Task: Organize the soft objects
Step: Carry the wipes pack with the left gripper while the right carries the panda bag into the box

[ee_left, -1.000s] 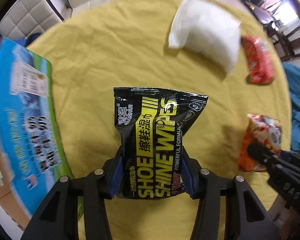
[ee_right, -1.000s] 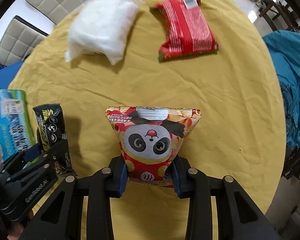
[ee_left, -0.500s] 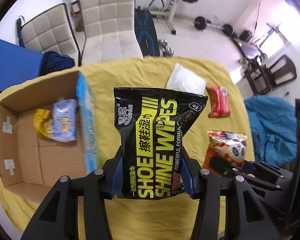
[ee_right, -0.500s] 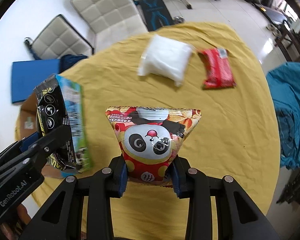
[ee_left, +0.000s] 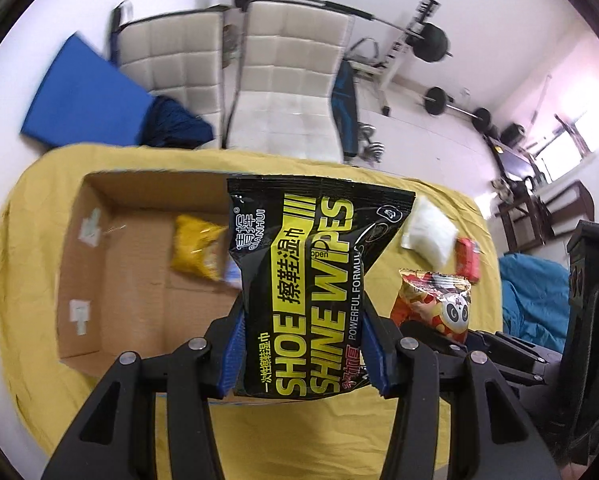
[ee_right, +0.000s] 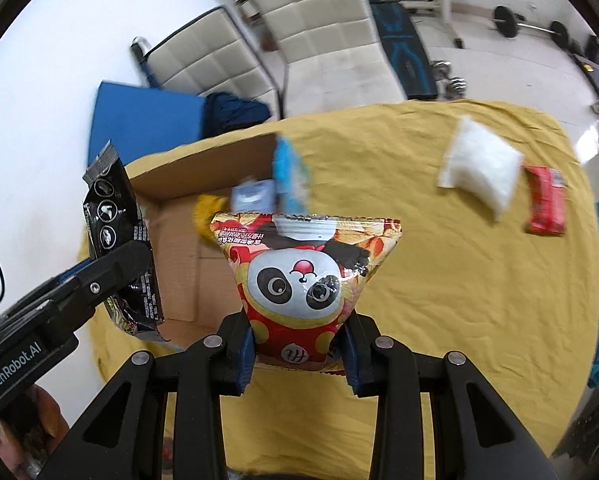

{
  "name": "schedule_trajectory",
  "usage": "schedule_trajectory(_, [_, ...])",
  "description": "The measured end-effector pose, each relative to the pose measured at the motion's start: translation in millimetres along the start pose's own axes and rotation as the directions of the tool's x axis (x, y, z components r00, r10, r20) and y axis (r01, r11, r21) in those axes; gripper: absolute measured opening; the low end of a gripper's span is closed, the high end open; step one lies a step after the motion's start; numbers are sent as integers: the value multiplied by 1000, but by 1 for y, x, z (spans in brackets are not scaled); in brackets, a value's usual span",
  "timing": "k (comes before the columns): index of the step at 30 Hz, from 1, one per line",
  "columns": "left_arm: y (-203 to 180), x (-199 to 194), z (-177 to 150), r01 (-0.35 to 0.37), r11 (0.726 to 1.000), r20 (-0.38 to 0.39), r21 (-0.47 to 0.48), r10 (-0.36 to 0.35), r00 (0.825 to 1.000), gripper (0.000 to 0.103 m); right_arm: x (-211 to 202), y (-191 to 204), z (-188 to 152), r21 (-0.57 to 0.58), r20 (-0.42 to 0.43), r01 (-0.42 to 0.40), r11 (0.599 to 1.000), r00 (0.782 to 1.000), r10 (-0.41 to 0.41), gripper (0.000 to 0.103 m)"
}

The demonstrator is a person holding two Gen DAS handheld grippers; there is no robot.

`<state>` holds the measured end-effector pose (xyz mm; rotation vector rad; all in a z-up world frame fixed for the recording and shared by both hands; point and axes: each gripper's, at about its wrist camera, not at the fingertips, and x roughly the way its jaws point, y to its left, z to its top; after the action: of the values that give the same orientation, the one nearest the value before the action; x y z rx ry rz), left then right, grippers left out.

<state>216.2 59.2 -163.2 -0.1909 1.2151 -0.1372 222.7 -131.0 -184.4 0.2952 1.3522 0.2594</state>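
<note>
My left gripper (ee_left: 301, 354) is shut on a black and yellow shoe wipes pack (ee_left: 311, 280), held high above the open cardboard box (ee_left: 95, 276). The pack also shows at the left of the right wrist view (ee_right: 119, 248). My right gripper (ee_right: 297, 350) is shut on a red panda snack bag (ee_right: 303, 276), held above the yellow table near the box's right wall; the bag also shows in the left wrist view (ee_left: 435, 304). In the box lie a yellow packet (ee_left: 195, 248) and a light blue packet (ee_right: 251, 196).
A white pillow pack (ee_right: 479, 168) and a red packet (ee_right: 545, 200) lie on the yellow tablecloth (ee_right: 439, 280) at the far right. Two white chairs (ee_left: 283, 84) stand behind the table. A teal cloth (ee_left: 535, 300) lies off the right edge.
Both grippers have lifted higher and swung left with their packs. The open box has come under the left gripper, and the table has dropped further away in both views.
</note>
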Motion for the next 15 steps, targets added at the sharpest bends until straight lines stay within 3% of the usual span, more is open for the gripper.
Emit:
schedule_trajectory(8, [98,15,11,-51,993,-66,-103,45,997,47,74,68,12,-51,-97,7,999,995,-12,37])
schedule_trajectory(15, [157,70,25,-116,986,-174,-123,93,980,47,156,75,8,-12,-221,73,997,972,-74,37])
